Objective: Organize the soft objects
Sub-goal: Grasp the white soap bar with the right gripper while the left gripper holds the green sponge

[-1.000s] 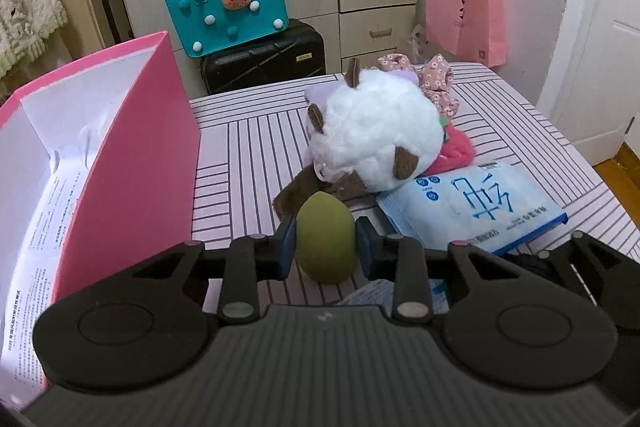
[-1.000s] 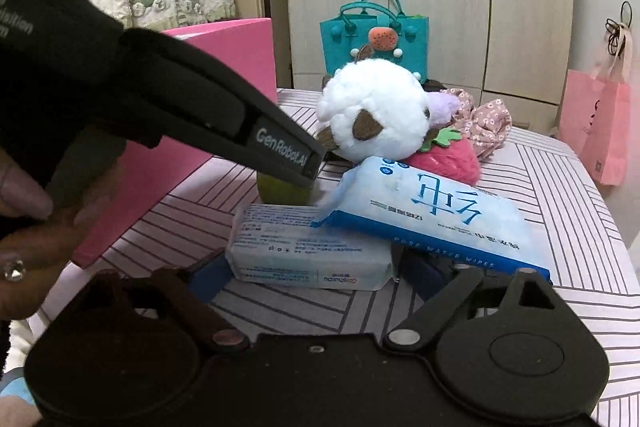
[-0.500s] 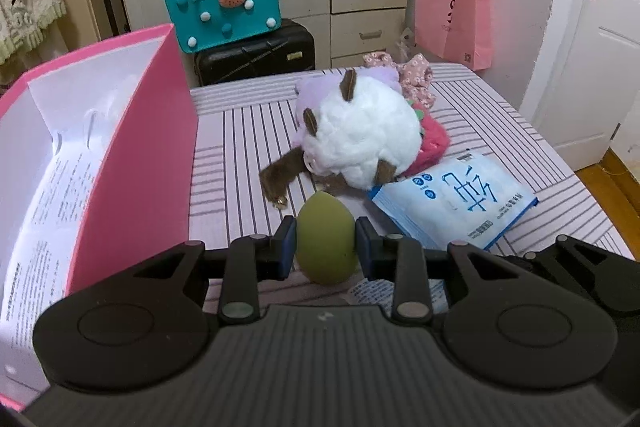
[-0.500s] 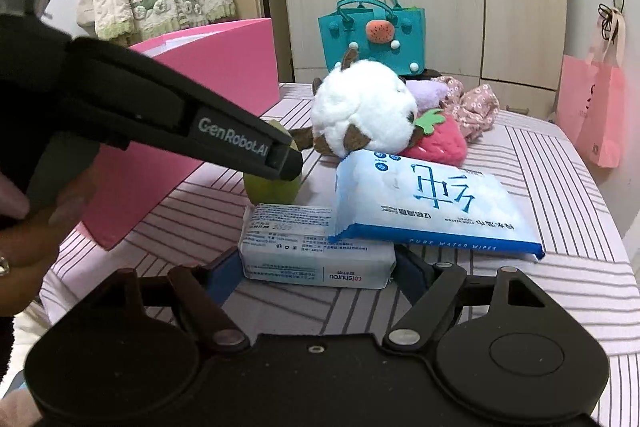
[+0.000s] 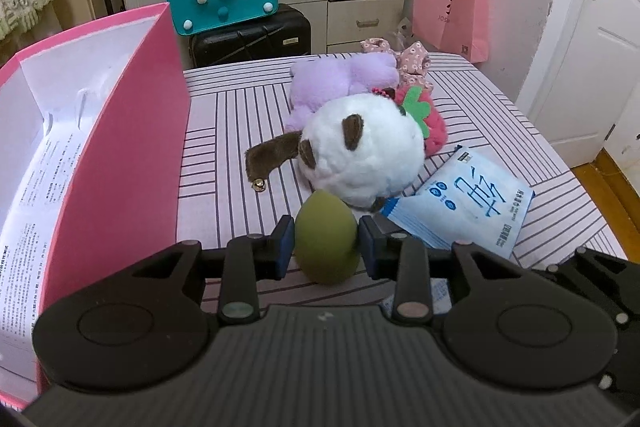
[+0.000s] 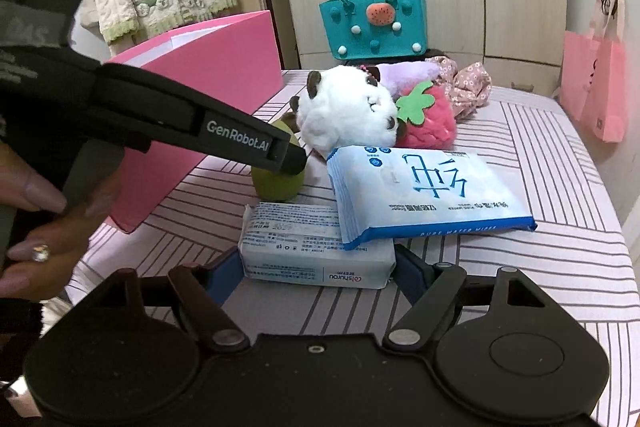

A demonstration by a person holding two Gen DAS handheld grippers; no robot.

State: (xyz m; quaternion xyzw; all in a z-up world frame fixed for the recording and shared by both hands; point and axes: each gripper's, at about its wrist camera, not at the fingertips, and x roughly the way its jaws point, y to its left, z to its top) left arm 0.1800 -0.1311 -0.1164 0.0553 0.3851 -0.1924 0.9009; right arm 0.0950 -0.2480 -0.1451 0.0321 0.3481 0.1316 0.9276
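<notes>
Olive-green egg-shaped foam sponge, upright with its narrow end up and its long axis vertical, stands between the blue pads of the left gripper, whose jaws are opening; a sliver of daylight shows at the right pad, so the squeeze looks released, and the sponge appears to rest on the pink-and-white striped tabletop. Right gripper, jaws spread wide, straddles the white rectangular soft tissue pack without visibly pressing it; the pack's long axis runs across the gap between the jaws, its short edges facing the pads. Leaning on that pack is the larger blue-and-white wet-wipe pouch. Beyond lie the white round plush animal with brown ears, a pink plush strawberry, a lilac plush toy and a floral fabric scrunchie. The tall pink open cardboard box stands to the left, nearest the left hand. Judged next: closing on the tissue pack across its length, the right hand being nearer.
</notes>
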